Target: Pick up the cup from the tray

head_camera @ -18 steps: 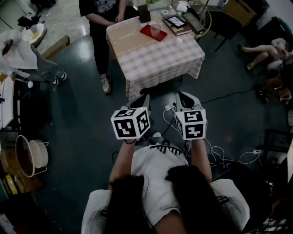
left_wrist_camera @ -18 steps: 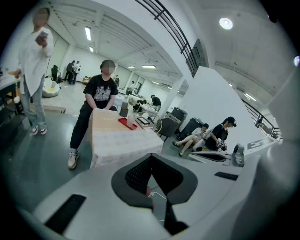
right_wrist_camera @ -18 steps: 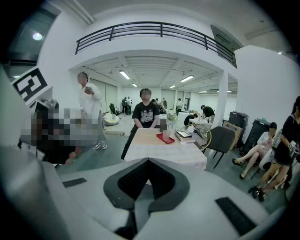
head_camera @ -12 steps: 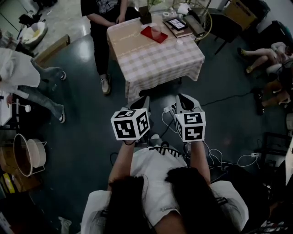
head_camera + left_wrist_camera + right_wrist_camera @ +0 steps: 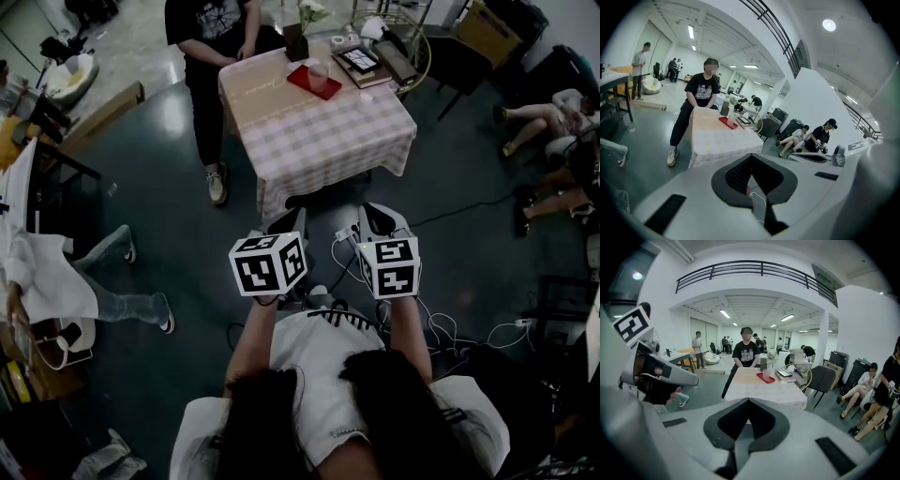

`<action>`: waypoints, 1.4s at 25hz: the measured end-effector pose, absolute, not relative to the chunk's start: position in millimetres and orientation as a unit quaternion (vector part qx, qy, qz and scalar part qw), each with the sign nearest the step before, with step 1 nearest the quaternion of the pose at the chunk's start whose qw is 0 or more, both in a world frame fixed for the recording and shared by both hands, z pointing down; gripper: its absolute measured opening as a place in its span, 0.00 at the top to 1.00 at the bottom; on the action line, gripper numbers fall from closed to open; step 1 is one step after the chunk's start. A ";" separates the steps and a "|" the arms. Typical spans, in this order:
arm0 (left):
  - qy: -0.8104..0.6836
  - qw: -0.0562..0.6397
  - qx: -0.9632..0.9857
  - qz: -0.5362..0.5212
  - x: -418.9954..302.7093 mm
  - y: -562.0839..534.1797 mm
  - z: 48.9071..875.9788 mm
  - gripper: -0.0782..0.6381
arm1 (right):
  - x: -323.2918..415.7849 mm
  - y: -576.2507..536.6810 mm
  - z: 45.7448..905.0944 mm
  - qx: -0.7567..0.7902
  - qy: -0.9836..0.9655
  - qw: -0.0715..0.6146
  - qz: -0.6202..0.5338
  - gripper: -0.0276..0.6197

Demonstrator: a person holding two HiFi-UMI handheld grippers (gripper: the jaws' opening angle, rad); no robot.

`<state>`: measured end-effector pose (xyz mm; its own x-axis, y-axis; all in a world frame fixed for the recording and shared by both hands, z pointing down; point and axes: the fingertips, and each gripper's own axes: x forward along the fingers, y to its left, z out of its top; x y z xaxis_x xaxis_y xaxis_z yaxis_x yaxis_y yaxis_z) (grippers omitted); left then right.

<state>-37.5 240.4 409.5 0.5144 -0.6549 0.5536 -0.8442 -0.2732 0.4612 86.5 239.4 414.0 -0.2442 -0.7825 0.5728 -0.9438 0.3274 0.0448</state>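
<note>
Nothing readable: cursive writing (image 5: 271,86) on the worktop cloth (image 5: 323,136) and a seated person's shirt print (image 5: 217,13) are too small.

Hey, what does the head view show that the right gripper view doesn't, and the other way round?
Only the head view: white cables trailing on the dark floor and the wearer's own forearms. Only the right gripper view: the black balcony railing overhead, and how the right gripper stands, fingers together with nothing between them. Both: the checked-cloth table, the flat red tray on it, the clear cup standing on the tray, and a seated person in a black T-shirt.
</note>
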 end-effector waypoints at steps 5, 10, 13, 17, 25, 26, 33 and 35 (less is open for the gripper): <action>-0.474 0.374 0.787 0.126 -36.0 239.1 414.1 0.88 | 84.7 236.5 409.4 0.551 -0.787 0.219 0.171 0.94; -0.469 0.381 0.786 0.131 -32.4 235.5 418.1 0.88 | 86.7 232.0 404.8 0.548 -0.796 0.198 0.167 0.93; -0.466 0.381 0.788 0.132 -31.4 226.2 417.2 0.88 | 85.9 224.9 402.1 0.542 -0.802 0.186 0.171 0.92; -0.457 0.379 0.794 0.136 -25.2 209.0 418.7 0.88 | 90.9 207.8 396.0 0.547 -0.804 0.157 0.173 0.75; -0.446 0.381 0.798 0.138 -13.2 151.9 423.1 0.88 | 104.1 151.0 390.1 0.557 -0.801 0.136 0.172 0.53; -0.445 0.383 0.798 0.138 -12.9 142.9 425.4 0.88 | 103.5 142.5 392.6 0.554 -0.802 0.140 0.175 0.52; -0.441 0.385 0.799 0.135 -13.1 73.3 428.3 0.88 | 91.0 73.8 402.8 0.536 -0.810 0.168 0.167 0.42; -0.445 0.384 0.798 0.135 -16.9 52.1 427.5 0.88 | 87.4 54.9 403.5 0.534 -0.810 0.179 0.163 0.41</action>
